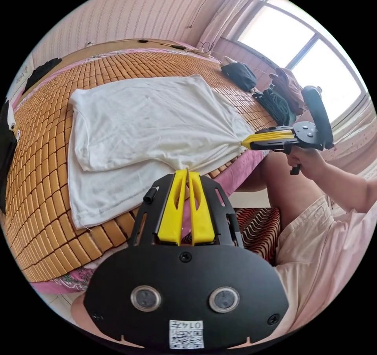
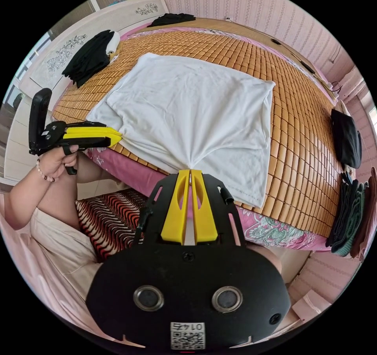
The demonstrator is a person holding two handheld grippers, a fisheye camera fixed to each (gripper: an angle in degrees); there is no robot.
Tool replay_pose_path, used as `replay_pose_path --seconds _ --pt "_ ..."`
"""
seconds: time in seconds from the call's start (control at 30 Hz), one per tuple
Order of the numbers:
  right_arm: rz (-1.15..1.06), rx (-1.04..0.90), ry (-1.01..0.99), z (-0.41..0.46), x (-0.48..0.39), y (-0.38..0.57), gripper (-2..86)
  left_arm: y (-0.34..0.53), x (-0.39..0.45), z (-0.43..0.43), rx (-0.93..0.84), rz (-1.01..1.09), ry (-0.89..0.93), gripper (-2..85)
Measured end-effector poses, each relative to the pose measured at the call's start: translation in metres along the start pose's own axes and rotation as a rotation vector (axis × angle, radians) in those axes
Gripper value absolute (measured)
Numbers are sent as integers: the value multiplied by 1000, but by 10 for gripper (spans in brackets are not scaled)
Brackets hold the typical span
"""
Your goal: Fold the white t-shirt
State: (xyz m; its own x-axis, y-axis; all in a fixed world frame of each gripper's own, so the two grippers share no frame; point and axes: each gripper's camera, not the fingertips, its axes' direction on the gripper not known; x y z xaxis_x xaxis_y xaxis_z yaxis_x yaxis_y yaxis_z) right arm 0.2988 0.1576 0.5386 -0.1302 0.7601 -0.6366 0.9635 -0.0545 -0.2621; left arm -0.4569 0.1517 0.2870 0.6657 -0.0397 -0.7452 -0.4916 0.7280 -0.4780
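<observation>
- The white t-shirt [image 1: 149, 123] is spread on the bamboo mat [image 1: 43, 174] covering the bed, partly folded, with one layer laid over another.
- The near edge of the shirt is drawn up to the mat's front border, above the pink bed skirt [image 2: 125, 162].
- The left gripper [image 1: 187, 171] is seen with its yellow jaws closed together, their tips pinched on the shirt's near edge, where the cloth is gathered into folds.
- The right gripper [image 2: 191, 171] is likewise closed, its tips clamped on the shirt's edge; creases are seen radiating from that point across the fabric.
- In the left gripper view, the right gripper [image 1: 245, 143] is observed at the shirt's corner by the mat's front border, held by a hand [image 1: 310, 162].
- In the right gripper view, the left gripper [image 2: 118, 137] is noted touching the shirt's other near corner.
- Dark folded garments [image 2: 92, 57] are recorded on the mat, well apart from the shirt, toward the headboard.
</observation>
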Motion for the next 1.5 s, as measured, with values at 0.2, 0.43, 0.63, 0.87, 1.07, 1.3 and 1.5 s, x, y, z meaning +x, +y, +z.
replay_pose_path --seconds 0.2,0.43,0.63,0.87,1.07,1.3,1.5 --pt "2 -21 30 -7 -28 -24 -1 15 7 -4 -15 62 -12 -10" --pt "-53 -87 88 -26 -56 -55 -2 28 2 -17 27 40 -28 -10" --pt "-85 -79 160 -53 -68 -85 -4 31 4 -28 120 81 61 -10" --pt "-179 37 123 -67 -102 -167 -5 -9 32 22 72 154 17 -10" --pt "-241 27 179 -60 -129 -291 -8 4 45 54 40 262 -81 -10" --pt "-101 -58 282 -17 -138 -372 -5 15 60 62 59 409 -180 -10" --pt "-236 -180 403 -12 -162 -411 -8 8 29 64 15 309 26 -10"
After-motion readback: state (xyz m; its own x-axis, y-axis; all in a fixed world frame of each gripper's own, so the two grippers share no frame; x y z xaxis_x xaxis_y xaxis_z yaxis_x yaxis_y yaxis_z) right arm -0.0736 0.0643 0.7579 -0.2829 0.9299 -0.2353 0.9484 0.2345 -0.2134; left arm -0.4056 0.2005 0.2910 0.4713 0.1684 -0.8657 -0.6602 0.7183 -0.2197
